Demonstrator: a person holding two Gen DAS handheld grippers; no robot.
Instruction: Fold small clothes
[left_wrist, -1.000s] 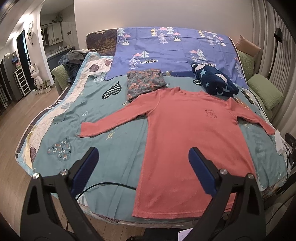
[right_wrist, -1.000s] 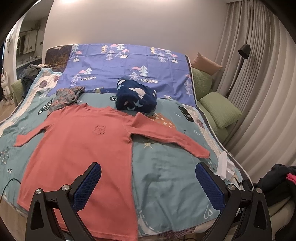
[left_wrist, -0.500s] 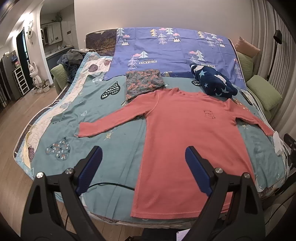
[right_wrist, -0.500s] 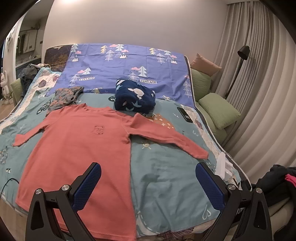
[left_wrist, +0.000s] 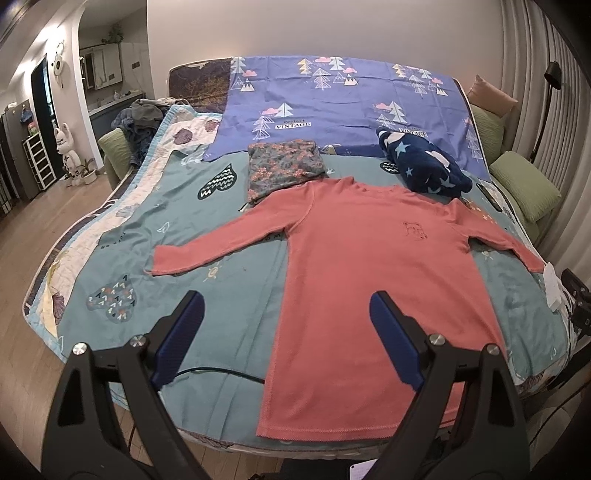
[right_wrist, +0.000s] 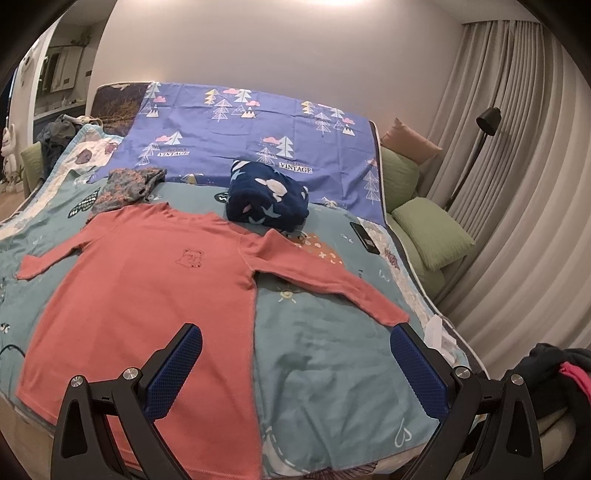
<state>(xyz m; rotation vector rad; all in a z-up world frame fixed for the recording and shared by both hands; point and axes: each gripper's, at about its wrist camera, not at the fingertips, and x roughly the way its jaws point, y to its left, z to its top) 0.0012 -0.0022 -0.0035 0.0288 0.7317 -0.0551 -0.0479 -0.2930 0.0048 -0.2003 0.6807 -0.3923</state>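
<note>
A salmon long-sleeved shirt (left_wrist: 373, 280) (right_wrist: 147, 295) lies flat and face up on the teal bed cover (left_wrist: 229, 295), both sleeves spread out to the sides. My left gripper (left_wrist: 288, 314) hovers open above the shirt's lower left edge, nothing between its blue pads. In the right wrist view my right gripper (right_wrist: 295, 350) is open too, above the shirt's right side seam and the bare cover. A folded floral garment (left_wrist: 284, 166) (right_wrist: 129, 184) lies behind the collar. A folded navy star-print fleece (left_wrist: 424, 166) (right_wrist: 267, 197) sits behind the right shoulder.
A purple tree-print sheet (left_wrist: 340, 103) covers the head of the bed. Green pillows (right_wrist: 432, 232) and a floor lamp (right_wrist: 487, 122) stand at the right by the curtains. A phone (right_wrist: 364, 236) and white packet (right_wrist: 439, 336) lie near the right edge. A black cable (left_wrist: 221, 371) runs across the front.
The left gripper's jaws narrowed slightly early on. Both views shift only a little; the shirt lies as before.
</note>
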